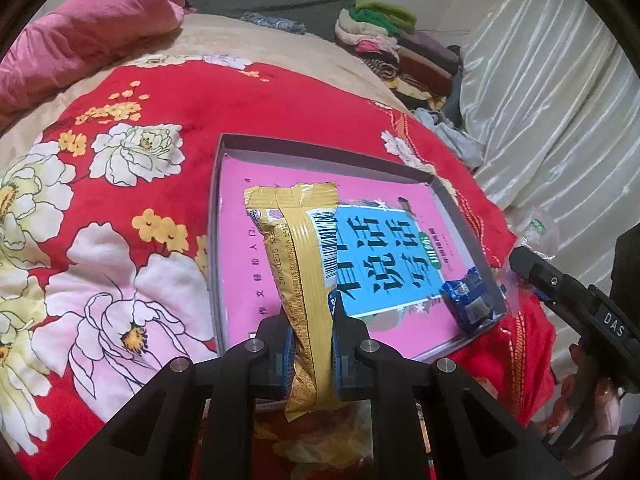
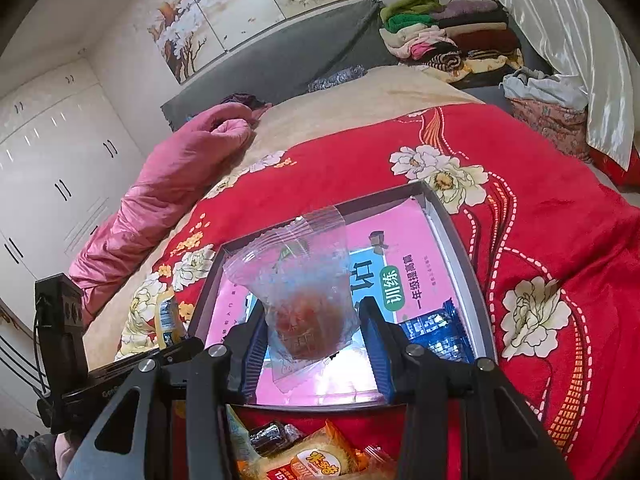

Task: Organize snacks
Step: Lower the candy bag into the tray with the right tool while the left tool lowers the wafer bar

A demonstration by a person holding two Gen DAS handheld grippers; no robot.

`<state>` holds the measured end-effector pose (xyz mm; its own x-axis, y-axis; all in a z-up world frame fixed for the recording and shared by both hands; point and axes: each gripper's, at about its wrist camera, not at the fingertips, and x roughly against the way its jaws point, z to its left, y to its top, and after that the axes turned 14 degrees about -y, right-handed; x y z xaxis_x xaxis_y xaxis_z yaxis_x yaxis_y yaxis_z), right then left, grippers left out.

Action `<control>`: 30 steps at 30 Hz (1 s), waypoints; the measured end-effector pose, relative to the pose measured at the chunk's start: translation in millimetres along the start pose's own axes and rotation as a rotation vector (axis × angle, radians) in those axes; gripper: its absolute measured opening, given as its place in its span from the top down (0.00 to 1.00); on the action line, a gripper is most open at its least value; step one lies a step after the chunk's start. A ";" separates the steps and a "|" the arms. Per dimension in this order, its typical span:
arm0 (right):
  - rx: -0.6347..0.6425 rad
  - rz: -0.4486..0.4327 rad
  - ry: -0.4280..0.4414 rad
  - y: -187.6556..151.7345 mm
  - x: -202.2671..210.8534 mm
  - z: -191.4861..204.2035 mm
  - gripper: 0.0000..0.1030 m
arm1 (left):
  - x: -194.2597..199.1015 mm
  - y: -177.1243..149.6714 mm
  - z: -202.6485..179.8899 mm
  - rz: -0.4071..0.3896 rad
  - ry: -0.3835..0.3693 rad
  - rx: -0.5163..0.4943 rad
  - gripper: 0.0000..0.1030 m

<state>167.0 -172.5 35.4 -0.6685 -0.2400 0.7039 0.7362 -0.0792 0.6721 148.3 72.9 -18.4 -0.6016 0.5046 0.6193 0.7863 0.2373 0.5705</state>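
A shallow grey tray (image 1: pixel 320 148) with a pink and blue book cover inside lies on the red floral bedspread. My left gripper (image 1: pixel 312 340) is shut on a long yellow snack packet (image 1: pixel 300 260) held over the tray's near edge. A small blue snack packet (image 1: pixel 466 300) lies in the tray's right corner; it also shows in the right wrist view (image 2: pixel 436 332). My right gripper (image 2: pixel 312 332) is shut on a clear plastic snack bag (image 2: pixel 304 280) with a reddish-brown piece inside, held above the tray (image 2: pixel 452 248).
Several loose snack packets (image 2: pixel 316 456) lie on the red bedspread (image 2: pixel 540 208) just below the tray. A pink quilt (image 1: pixel 88 36) lies at the far left. Folded clothes (image 1: pixel 396 52) are stacked by the headboard. White curtains (image 1: pixel 540 80) hang at the right.
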 end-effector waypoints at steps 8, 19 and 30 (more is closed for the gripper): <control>0.008 0.019 0.002 -5.3 -9.7 3.7 0.56 | -7.9 -0.7 4.0 0.028 0.013 0.007 0.86; 0.009 0.049 -0.008 -10.5 -20.7 2.6 0.56 | -19.5 -3.7 6.9 0.063 -0.009 0.017 0.86; 0.036 0.096 -0.012 -19.4 -34.0 8.5 0.56 | -29.8 -8.7 7.9 0.094 -0.025 0.028 0.85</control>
<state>174.5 -154.6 0.4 -0.5963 -0.2327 0.7683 0.7929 -0.0216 0.6089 160.6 62.4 -46.1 -0.5216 0.5463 0.6553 0.8429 0.2107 0.4952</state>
